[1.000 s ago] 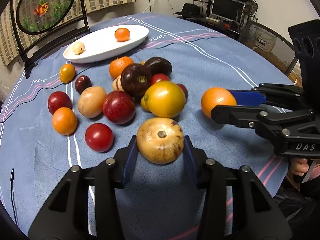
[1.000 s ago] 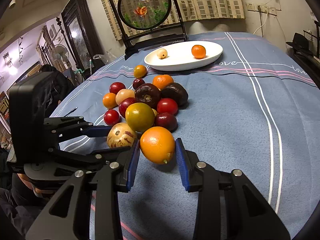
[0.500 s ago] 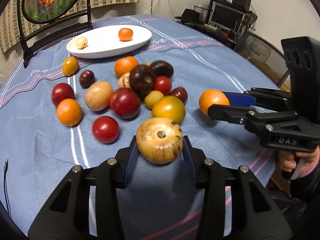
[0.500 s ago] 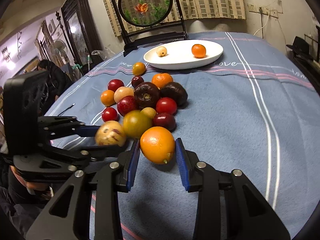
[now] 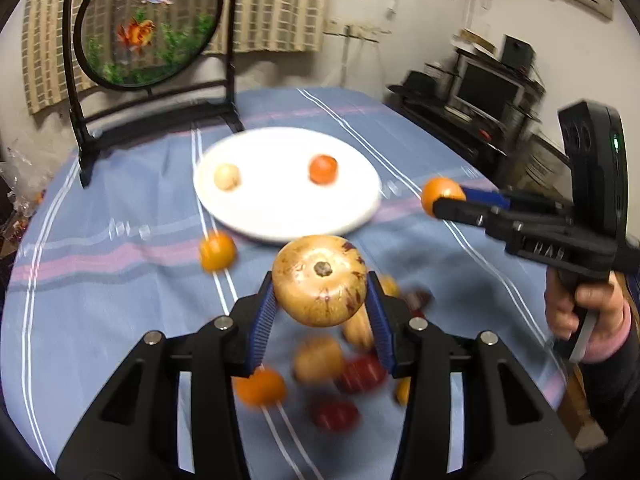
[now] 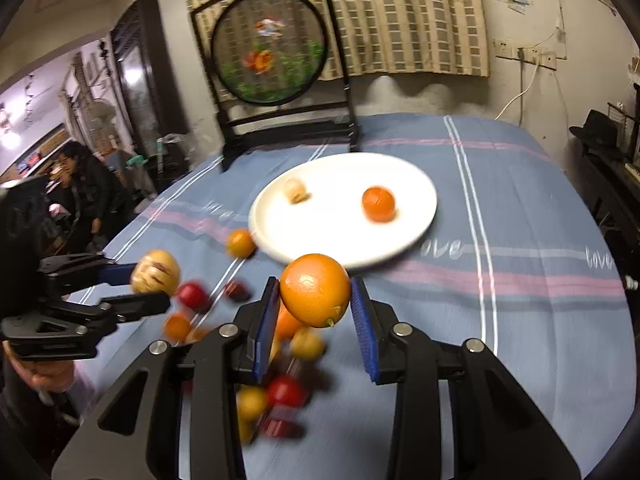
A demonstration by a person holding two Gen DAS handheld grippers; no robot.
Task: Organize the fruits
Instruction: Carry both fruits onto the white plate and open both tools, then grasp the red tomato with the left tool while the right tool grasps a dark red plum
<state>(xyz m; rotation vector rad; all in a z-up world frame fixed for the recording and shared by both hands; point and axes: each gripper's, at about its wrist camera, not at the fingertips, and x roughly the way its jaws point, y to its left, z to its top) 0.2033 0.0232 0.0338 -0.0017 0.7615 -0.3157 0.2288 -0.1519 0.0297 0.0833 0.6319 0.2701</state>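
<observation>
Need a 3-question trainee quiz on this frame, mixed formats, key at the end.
1. True or false: the white plate holds three fruits.
2. What does the left gripper hold?
A. a red tomato
B. a tan speckled fruit
C. nothing
3. Fill in: the right gripper is shut on an ____.

Key:
1. False. It holds two: a small orange fruit and a small pale fruit.
2. B
3. orange
</observation>
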